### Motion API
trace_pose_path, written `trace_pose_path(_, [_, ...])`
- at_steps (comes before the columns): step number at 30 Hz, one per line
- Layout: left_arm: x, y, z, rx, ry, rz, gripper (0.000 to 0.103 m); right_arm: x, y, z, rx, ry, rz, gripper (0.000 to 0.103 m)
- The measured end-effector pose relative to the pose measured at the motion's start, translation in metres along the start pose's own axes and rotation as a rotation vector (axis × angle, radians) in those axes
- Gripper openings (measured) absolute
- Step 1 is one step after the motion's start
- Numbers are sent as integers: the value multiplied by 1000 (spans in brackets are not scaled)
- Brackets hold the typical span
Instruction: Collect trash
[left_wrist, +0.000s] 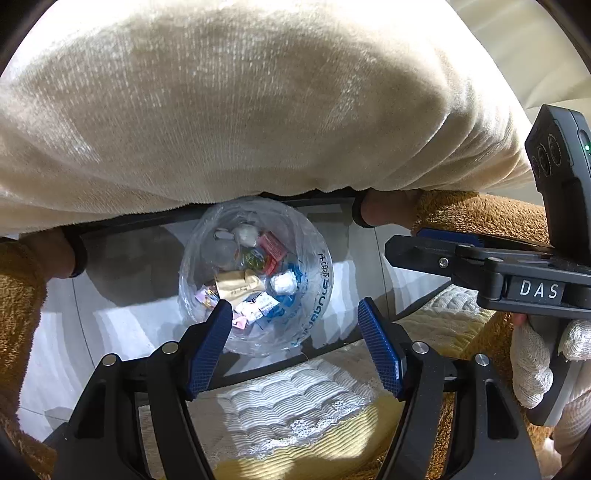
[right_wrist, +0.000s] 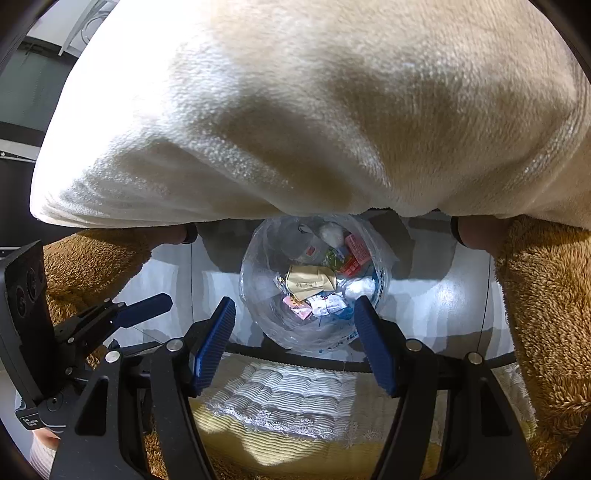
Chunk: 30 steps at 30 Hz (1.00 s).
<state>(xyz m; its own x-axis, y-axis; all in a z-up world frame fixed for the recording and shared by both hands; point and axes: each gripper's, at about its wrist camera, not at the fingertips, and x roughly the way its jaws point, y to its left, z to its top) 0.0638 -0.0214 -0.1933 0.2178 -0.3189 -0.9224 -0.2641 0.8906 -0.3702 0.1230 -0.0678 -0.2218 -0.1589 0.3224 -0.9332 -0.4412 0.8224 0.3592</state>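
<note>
A bin lined with a clear plastic bag (left_wrist: 317, 266) stands on the grey floor below both grippers. In it lie a crumpled brown paper (left_wrist: 236, 282), a red packet (left_wrist: 271, 247), a white tissue wad (left_wrist: 282, 282) and several small wrappers. My left gripper (left_wrist: 293, 306) points down over the bin's near rim, open, with nothing between its blue pads. My right gripper (right_wrist: 295, 301) hangs open over the same bag-lined bin (right_wrist: 258, 314), also with nothing in it, and the brown paper (right_wrist: 310, 280) shows between its fingers. Each gripper appears side-on in the other's view.
A person's cream fleece garment (left_wrist: 258, 110) fills the top of both views. Brown fluffy fabric (left_wrist: 18, 295) flanks the bin on both sides. A white quilted cushion with a lace edge (left_wrist: 295, 398) lies under the grippers. A white knitted glove (left_wrist: 532, 362) holds the right gripper's handle.
</note>
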Motion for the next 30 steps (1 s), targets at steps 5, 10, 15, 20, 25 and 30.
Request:
trace_pose_path(5, [-11, -3, -1, 18, -43, 0, 69, -11, 5, -3, -34, -46, 3, 66])
trace_pose_path(10, [-30, -5, -2, 40, -116, -11, 69, -30, 10, -7, -76, -124, 25, 66])
trace_pose_path(15, [-55, -11, -1, 83, -229, -28, 69, -55, 17, -11, -124, -224, 52, 66])
trace_pose_path(20, [-80, -15, -2, 126, -340, -32, 69, -82, 18, -13, -155, -337, 95, 66])
trace_pose_path(25, [-105, -18, -1, 160, -452, -42, 69, -109, 24, -15, -209, -459, 103, 66])
trace_pose_path(30, [-129, -19, 0, 188, -551, -31, 69, -130, 30, -19, -263, -575, 80, 66])
